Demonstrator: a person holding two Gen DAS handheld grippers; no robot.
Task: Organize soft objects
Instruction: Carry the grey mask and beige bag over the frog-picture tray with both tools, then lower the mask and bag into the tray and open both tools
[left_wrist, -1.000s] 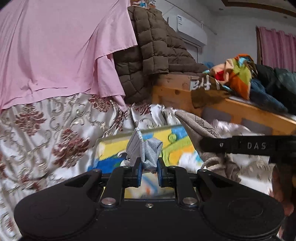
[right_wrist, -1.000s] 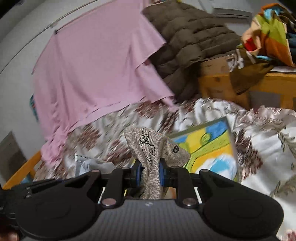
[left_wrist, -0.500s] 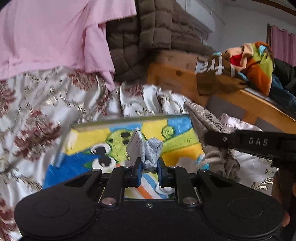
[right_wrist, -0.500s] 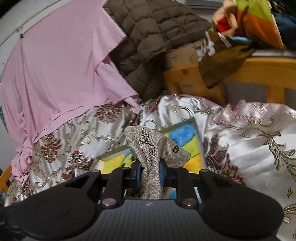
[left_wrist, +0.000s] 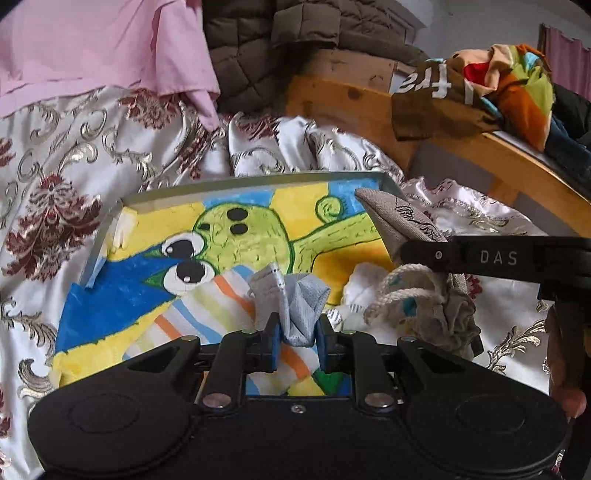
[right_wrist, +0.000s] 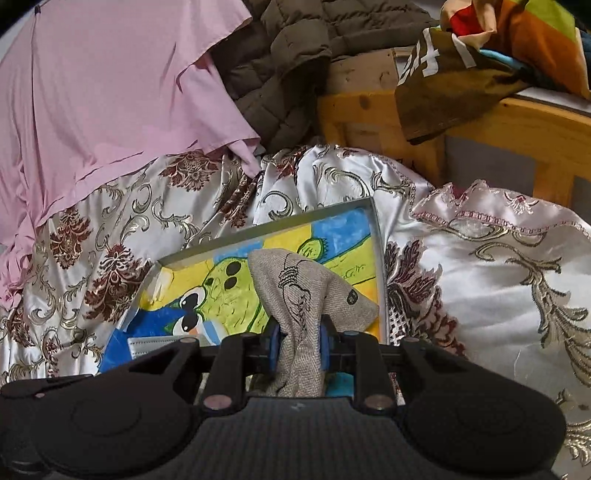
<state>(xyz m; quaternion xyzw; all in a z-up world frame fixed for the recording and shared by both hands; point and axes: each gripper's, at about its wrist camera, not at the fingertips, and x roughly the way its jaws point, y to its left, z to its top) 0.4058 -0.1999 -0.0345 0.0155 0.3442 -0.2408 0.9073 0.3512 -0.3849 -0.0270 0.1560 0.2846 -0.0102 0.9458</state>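
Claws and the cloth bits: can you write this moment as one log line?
left claw: grey mesh cloth between pads, opening | right claw: beige printed pouch between pads, opening | both over painted tray

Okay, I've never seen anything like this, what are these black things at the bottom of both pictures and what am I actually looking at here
Those black shapes are hand-held tongs; a person carries one pair in each hand, with a wide-angle camera on each looking forward along its fingers. One picture comes from the left tongs, the other from the right tongs.

Ahead lies a shallow grey box with a bright cartoon frog picture inside, resting on a shiny white bedspread with dark red flowers.

The left tongs pinch a crumpled pale grey mesh cloth. The right tongs pinch a beige woven drawstring pouch with a black line drawing. Both jaws have just been opening a little, with the cloth items between them.

A pink sheet hangs behind.
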